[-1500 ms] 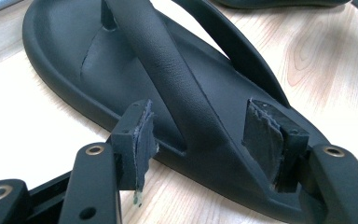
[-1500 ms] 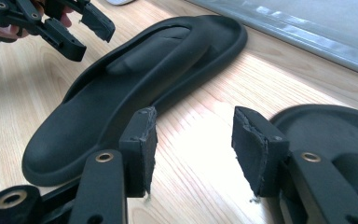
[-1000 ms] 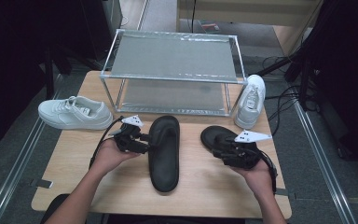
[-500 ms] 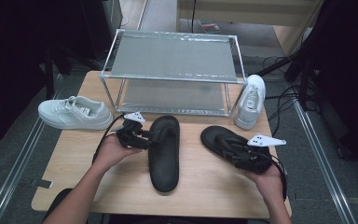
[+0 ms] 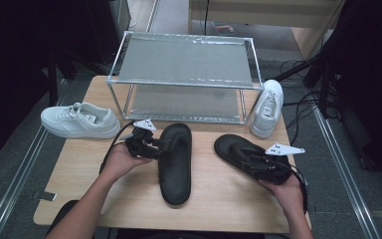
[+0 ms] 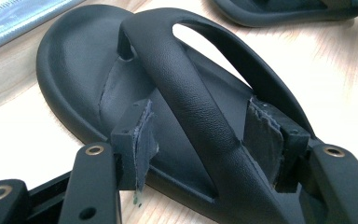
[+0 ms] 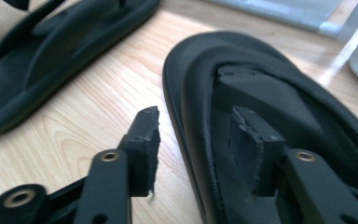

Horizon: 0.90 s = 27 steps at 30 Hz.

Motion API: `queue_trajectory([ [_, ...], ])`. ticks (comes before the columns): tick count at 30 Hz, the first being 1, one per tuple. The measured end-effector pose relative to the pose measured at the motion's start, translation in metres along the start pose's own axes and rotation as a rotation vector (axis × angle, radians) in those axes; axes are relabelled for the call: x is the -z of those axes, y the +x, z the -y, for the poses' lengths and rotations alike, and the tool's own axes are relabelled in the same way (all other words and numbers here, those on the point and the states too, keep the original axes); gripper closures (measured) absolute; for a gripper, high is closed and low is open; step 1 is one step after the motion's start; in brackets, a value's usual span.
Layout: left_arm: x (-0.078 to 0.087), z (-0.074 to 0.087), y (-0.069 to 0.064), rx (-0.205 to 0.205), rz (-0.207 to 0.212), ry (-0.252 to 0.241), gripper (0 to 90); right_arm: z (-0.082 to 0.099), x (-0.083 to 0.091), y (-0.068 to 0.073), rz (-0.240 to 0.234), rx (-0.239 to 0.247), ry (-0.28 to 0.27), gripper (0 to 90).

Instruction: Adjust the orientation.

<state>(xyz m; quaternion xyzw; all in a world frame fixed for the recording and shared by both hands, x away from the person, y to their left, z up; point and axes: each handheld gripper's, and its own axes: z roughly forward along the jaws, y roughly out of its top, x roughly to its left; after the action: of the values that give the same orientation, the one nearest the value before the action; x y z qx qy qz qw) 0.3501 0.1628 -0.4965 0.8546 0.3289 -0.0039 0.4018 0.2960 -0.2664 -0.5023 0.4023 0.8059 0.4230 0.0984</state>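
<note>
- Two black sandals lie on the tabletop [image 5: 79,164] in front of a metal shoe rack [image 5: 184,74], the left sandal [image 5: 175,162] pointing lengthwise away from the person and the right sandal [image 5: 241,152] slanted.
- The left tongs [image 5: 155,149] stand wide around the left sandal's strap [image 6: 186,93]; one pad seems to touch it, the other stands off, so no firm grip yet.
- The right tongs [image 5: 258,164] have just been closing, one jaw inside the right sandal, one outside its side wall [image 7: 177,116], with a gap left.
- To do this well, I would seat each pad squarely before squeezing, then lift level so the soft rubber does not twist.
- One white sneaker [image 5: 79,121] sits left of the rack, another white sneaker [image 5: 267,107] right.
- The room around is dark, with cables on the floor.
</note>
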Motion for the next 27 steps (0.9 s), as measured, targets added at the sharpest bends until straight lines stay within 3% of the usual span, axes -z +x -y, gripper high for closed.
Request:
queue_trajectory([
  [11, 0.001, 0.000, 0.000, -0.006, 0.003, -0.002, 42.7, 0.001, -0.021, -0.003, -0.026, 0.052, 0.065, 74.4],
  [21, 0.002, 0.001, -0.001, -0.004, -0.002, -0.005, 42.6, -0.001, -0.021, -0.007, -0.046, 0.008, 0.062, 81.8],
  [27, 0.006, 0.002, -0.001, -0.005, -0.006, -0.013, 42.6, -0.007, -0.016, -0.006, -0.018, 0.000, 0.054, 82.0],
])
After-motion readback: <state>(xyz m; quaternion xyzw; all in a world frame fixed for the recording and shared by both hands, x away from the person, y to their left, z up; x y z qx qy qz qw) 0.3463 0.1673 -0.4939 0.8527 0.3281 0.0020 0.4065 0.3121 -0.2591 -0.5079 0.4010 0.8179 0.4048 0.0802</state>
